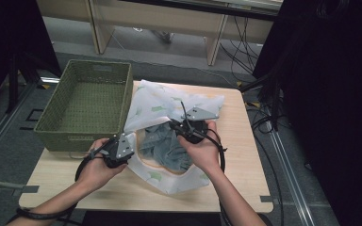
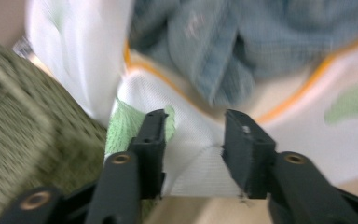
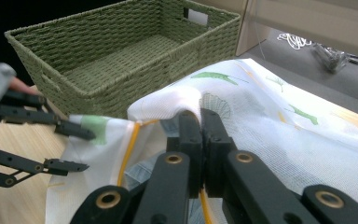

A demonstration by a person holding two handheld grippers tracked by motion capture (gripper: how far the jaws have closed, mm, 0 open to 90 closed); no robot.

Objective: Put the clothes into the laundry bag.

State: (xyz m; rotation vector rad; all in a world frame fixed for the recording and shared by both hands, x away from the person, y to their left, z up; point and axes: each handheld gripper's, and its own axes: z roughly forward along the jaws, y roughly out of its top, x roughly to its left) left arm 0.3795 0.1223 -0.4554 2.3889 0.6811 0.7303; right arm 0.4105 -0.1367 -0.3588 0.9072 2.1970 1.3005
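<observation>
At the middle of the tabletop the white mesh laundry bag with green leaf prints is lying spread out, its orange-trimmed mouth gaping toward me and blue denim clothing bunching inside it. I am watching its far edge running close to the tabletop's far edge, while its left side is pressing up against the green woven basket.

My right gripper is pinching a raised fold of the bag's upper layer, jaws squeezed together on the mesh, lifting that rim above the denim.

My left gripper is sitting at the bag's near-left corner, just beside the basket's front wall. Its jaws are standing apart with white mesh lying between them; I am not seeing the pads pressing on the fabric.

Around the bag, bare wood is showing along the near edge and down the right side, giving room to draw things toward me or rightward. To the left, the basket is overhanging the tabletop's left edge and closing off that side, so my left hand is working in the narrow strip before the basket.
</observation>
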